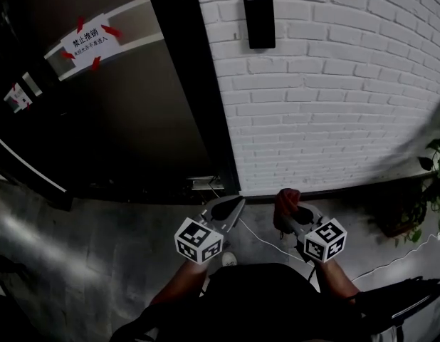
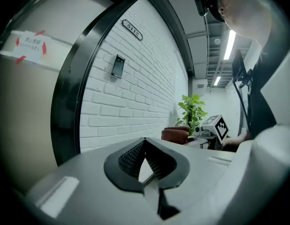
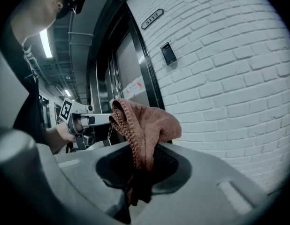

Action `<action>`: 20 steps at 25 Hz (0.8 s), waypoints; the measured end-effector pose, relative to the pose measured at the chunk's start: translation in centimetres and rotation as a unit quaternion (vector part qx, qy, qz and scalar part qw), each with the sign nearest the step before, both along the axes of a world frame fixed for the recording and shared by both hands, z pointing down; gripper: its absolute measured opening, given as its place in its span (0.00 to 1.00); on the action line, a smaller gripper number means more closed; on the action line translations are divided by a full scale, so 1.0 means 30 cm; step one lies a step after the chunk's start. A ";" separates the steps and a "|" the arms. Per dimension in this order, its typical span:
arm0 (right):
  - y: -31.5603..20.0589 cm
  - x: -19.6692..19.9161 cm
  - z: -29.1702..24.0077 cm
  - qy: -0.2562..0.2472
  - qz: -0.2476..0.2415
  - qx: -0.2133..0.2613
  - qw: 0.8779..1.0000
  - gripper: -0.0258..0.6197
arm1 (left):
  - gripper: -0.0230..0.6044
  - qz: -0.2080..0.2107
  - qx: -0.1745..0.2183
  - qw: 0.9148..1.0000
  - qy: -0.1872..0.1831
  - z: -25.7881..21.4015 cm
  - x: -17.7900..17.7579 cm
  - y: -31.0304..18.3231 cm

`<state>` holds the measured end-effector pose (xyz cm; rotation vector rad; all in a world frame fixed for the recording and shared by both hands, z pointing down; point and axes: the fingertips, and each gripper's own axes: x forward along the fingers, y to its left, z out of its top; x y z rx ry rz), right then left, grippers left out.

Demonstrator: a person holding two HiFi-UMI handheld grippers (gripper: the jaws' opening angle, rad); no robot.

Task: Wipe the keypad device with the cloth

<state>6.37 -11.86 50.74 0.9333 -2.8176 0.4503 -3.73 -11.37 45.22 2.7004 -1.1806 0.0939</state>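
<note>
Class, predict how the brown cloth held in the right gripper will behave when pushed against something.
Probably floppy: the cloth folds and droops over the right gripper. Likely light and grippy, given its knitted texture.

The keypad device is seemingly too small and dark to read.
</note>
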 end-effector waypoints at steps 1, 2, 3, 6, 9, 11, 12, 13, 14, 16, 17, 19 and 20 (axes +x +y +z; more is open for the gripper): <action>-0.023 -0.030 -0.003 0.001 0.007 0.002 1.000 0.13 | 0.06 0.006 0.001 1.000 0.002 -0.001 -0.031 -0.029; -0.043 -0.061 -0.004 0.001 0.014 0.002 1.000 0.13 | 0.06 0.011 0.000 1.000 0.004 0.001 -0.061 -0.054; -0.059 -0.089 -0.003 0.002 0.020 0.001 1.000 0.13 | 0.06 0.017 -0.003 1.000 0.005 0.005 -0.088 -0.075; -0.095 -0.154 -0.001 0.004 0.042 0.002 0.999 0.13 | 0.06 0.045 -0.014 0.999 0.007 0.024 -0.139 -0.119; -0.113 -0.208 -0.004 0.010 0.065 0.000 0.998 0.13 | 0.06 0.082 -0.015 0.996 0.006 0.035 -0.164 -0.160; -0.121 -0.233 0.022 0.016 0.076 -0.005 0.997 0.13 | 0.06 0.098 -0.015 0.995 0.006 0.046 -0.176 -0.190; -0.121 -0.239 0.036 0.017 0.080 -0.008 0.997 0.13 | 0.06 0.102 -0.016 0.995 0.007 0.052 -0.180 -0.201; -0.121 -0.241 0.041 0.018 0.084 -0.010 0.996 0.13 | 0.06 0.105 -0.017 0.994 0.010 0.055 -0.182 -0.211; -0.124 -0.238 0.040 0.019 0.087 -0.010 0.996 0.13 | 0.06 0.107 -0.018 0.994 0.012 0.054 -0.181 -0.219; -0.145 -0.220 0.026 0.021 0.095 -0.005 0.995 0.13 | 0.06 0.111 -0.017 0.993 0.015 0.052 -0.170 -0.238; -0.161 -0.207 0.017 0.021 0.097 -0.001 0.995 0.13 | 0.06 0.112 -0.017 0.993 0.015 0.050 -0.163 -0.249; -0.200 -0.180 -0.008 0.024 0.100 0.006 0.995 0.13 | 0.06 0.109 -0.014 0.994 0.016 0.042 -0.145 -0.272; -0.220 -0.165 -0.027 0.026 0.099 0.010 0.995 0.13 | 0.06 0.105 -0.013 0.994 0.019 0.035 -0.135 -0.283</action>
